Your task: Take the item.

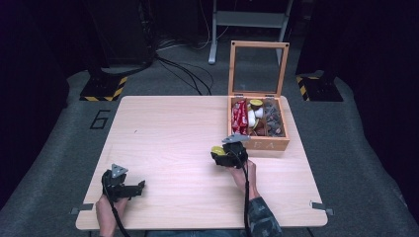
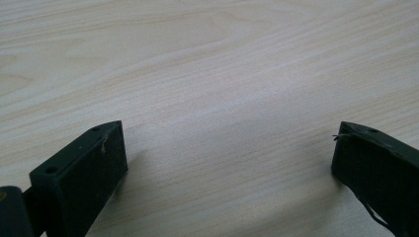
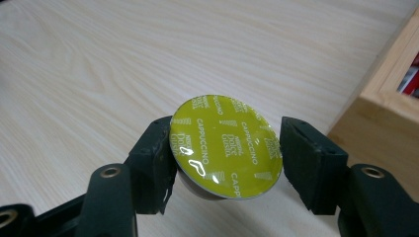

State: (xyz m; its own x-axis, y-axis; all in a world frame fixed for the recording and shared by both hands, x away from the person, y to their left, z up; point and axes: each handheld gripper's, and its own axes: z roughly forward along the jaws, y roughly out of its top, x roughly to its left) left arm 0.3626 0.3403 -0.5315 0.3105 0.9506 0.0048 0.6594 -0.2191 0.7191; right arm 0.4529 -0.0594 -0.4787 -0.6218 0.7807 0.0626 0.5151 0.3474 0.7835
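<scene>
Capsule (image 3: pixel 225 145) first: a coffee pod with a glossy yellow-green foil lid, pinched by the right gripper (image 3: pixel 225 158) across its rim, one jaw on each side of the lid. It looks light and fairly stiff at the rim, but the foil is thin and slick, so I judge that a squeeze on the lid face would dent or pierce it; the rim or the cup wall just under it is the safer hold. In the high view the capsule (image 1: pixel 217 150) sits at the gripper's 10 o'clock, over the table (image 1: pixel 168 148), just off the box (image 1: pixel 258 143) at the box's 7 o'clock.

Left gripper (image 2: pixel 230 163) has its jaws spread wide with nothing between them, low over bare wood near the table's 7 o'clock corner.

Pale wood-grain top, smooth and flat; a round pod could likely roll or slide on it. The box stands with its glass lid up, packed with capsules and a red packet (image 1: pixel 239 116). Around it lie grey carpet, cables and a dark room.
</scene>
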